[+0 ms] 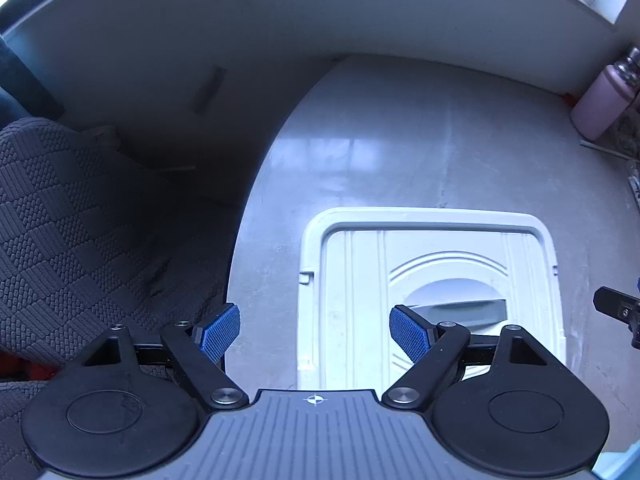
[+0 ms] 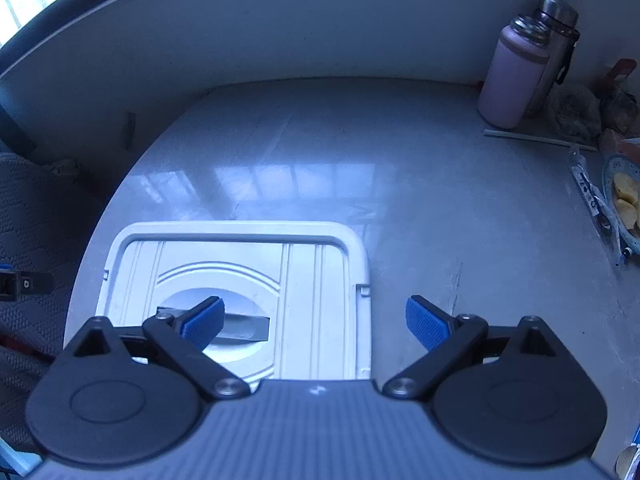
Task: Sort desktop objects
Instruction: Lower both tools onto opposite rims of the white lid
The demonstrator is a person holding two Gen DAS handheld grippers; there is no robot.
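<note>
Nothing on the desk looks sorted yet, so I judge the task barely begun. One white storage box [image 2: 240, 280] sits on the grey table [image 2: 440, 220] with its lid on and its recessed handle [image 2: 240, 326] untouched; in the right wrist view it lies at about seven o'clock of the picture, in the left wrist view at about five o'clock. The loose things wait well apart from it: a pink bottle [image 2: 510, 80] with a steel bottle [image 2: 554, 48] just behind it at about one o'clock in the right wrist view, and at three o'clock a thin pen-like stick [image 2: 536, 138], a plastic-wrapped item [image 2: 592, 196] and a plate of pale food [image 2: 624, 200]. What is left, by my reading, is to take the lid off and carry those things over, though which of them belong in the box I cannot tell. The left gripper [image 1: 316, 332] has its jaws standing apart and empty, one blue pad [image 1: 218, 332] over the table edge beside a quilted dark cushion [image 1: 80, 220], the other over the lid; no contact shows. The right gripper [image 2: 314, 324] is likewise spread wide and holds nothing, its left pad [image 2: 202, 324] hanging over the handle recess, its right pad over bare table; whether that pad touches the lid I cannot tell.
</note>
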